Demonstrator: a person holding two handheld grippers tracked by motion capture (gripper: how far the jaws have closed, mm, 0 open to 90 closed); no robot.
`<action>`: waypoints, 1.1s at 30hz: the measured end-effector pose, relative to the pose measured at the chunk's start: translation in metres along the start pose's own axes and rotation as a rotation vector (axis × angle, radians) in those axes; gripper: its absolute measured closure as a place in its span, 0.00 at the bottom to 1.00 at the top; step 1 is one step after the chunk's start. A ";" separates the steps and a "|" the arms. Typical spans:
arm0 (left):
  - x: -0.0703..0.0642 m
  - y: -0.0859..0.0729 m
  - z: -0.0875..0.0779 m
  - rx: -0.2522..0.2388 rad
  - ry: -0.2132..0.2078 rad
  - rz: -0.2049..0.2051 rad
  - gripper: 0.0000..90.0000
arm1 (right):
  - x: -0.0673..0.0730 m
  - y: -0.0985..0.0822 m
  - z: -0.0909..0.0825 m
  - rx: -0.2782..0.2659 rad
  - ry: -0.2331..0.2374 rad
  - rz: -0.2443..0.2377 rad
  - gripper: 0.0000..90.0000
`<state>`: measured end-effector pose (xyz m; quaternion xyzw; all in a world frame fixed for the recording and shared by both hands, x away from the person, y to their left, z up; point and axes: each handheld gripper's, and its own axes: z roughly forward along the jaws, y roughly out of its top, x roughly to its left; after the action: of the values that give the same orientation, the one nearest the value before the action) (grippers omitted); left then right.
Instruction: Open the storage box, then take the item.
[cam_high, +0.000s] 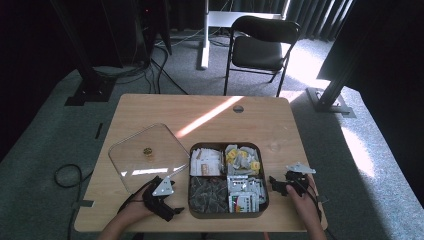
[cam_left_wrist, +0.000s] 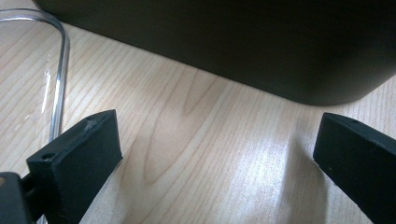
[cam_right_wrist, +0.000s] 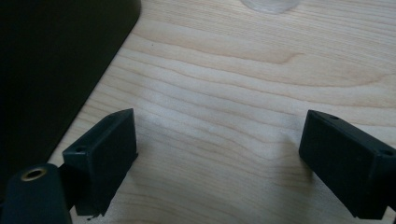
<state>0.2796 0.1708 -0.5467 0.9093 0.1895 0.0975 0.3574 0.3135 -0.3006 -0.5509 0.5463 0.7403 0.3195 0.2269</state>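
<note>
A dark four-compartment box (cam_high: 228, 214) sits near the table's front edge, holding white packets, yellow-and-white packets and dark packets. Its clear lid (cam_high: 147, 156) lies flat to the left, with a small gold object on it. My left gripper (cam_high: 175, 210) rests on the table at the box's left front corner, open, nothing between its jaws; the left gripper view shows the box's dark wall (cam_left_wrist: 233, 42) and the lid's edge (cam_left_wrist: 60, 79). My right gripper (cam_high: 276, 185) lies just right of the box, open and empty, with the box's wall (cam_right_wrist: 51, 60) at its left.
The wooden table (cam_high: 150, 110) has a cable hole (cam_high: 238, 108) at the back and a sunlit streak across its middle. A black folding chair (cam_high: 260, 45) stands behind it on grey carpet, with stand bases and cables nearby.
</note>
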 end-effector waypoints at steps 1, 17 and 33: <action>0.000 0.000 0.001 0.007 -0.004 -0.007 0.01 | 0.000 0.000 0.000 0.000 0.000 0.000 0.12; -0.001 0.000 0.001 0.013 0.005 -0.041 0.01 | 0.001 0.001 0.001 0.000 -0.003 -0.001 0.12; -0.001 0.000 0.001 0.015 0.004 -0.039 0.01 | 0.007 0.007 -0.010 -0.024 0.008 -0.012 0.16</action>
<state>0.2793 0.1697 -0.5471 0.9078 0.2086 0.0908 0.3523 0.3086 -0.2947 -0.5389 0.5378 0.7404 0.3292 0.2326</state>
